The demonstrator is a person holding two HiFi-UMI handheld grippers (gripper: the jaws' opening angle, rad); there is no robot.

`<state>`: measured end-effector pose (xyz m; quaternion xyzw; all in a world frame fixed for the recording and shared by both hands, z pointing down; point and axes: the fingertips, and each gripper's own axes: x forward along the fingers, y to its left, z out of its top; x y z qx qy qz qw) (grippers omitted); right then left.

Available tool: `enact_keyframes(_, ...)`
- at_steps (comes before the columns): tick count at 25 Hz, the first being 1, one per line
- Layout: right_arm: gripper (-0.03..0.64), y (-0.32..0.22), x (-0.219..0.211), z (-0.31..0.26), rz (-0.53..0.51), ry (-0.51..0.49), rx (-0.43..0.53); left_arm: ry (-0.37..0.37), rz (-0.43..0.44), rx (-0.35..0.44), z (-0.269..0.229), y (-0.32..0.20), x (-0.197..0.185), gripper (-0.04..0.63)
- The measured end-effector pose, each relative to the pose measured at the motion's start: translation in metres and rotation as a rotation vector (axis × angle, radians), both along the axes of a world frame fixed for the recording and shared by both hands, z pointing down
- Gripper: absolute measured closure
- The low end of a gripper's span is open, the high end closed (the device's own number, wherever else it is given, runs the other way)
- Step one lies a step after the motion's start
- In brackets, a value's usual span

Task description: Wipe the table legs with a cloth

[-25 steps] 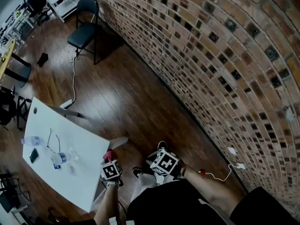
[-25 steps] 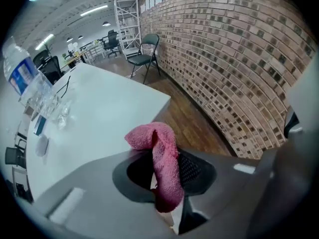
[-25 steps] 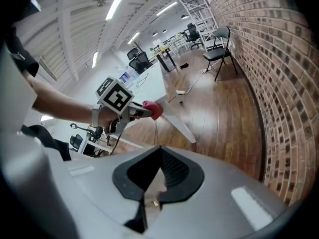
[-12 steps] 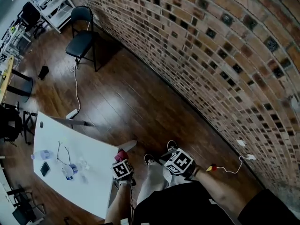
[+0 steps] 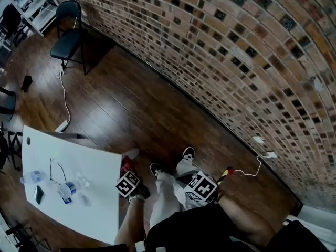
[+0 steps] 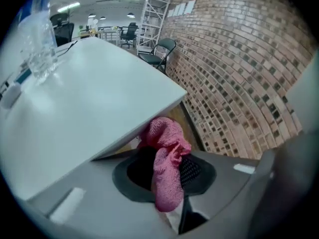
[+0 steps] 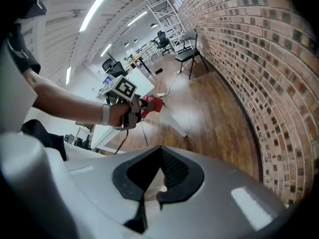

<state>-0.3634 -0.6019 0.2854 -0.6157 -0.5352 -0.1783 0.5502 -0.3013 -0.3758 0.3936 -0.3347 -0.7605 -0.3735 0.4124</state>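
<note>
One long brick wall (image 5: 236,62) borders the dark wood floor (image 5: 131,104); white surface (image 5: 100,203) at lower left of head view, black chair (image 5: 67,38) well apart from it, by the wall. Table leg (image 5: 131,154) slants out from the surface's near corner. Left hand-held gripper (image 6: 167,183) clenched on pink cloth (image 6: 167,148); cloth is bunched at the surface's corner edge, near the top of that leg. Right hand-held gripper (image 7: 158,176) clenched, nothing between jaws, apart from the surface. Clear bottle (image 6: 40,39) on the surface
</note>
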Motion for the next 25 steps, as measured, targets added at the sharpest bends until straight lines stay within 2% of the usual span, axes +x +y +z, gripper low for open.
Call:
enact_keyframes(4,0.623,-0.015,0.014,0.005,-0.031,-0.013,0.012,-0.160,-0.145,0.073,-0.001,-0.001,-0.004,0.511)
enact_keyframes(7,0.623,-0.027,0.011,0.004,-0.029,-0.002,0.005,-0.237,-0.276,0.084,0.002,0.000,-0.002,0.511)
enact_keyframes(10,0.623,-0.042,-0.003,0.006,0.018,0.043,-0.016,-0.240,-0.324,0.049,0.011,0.004,-0.001,0.511)
enact_keyframes(14,0.623,-0.066,-0.025,0.011,0.087,0.124,-0.023,-0.214,-0.333,0.005,0.019,0.006,0.002,0.512)
enact_keyframes(17,0.623,-0.081,-0.038,0.019,0.103,0.131,0.003,-0.216,-0.331,-0.002,0.026,0.004,-0.002,0.512)
enact_keyframes(25,0.623,-0.087,-0.044,0.036,0.096,0.151,0.029,-0.231,-0.391,-0.003,0.041,0.008,0.005,0.512)
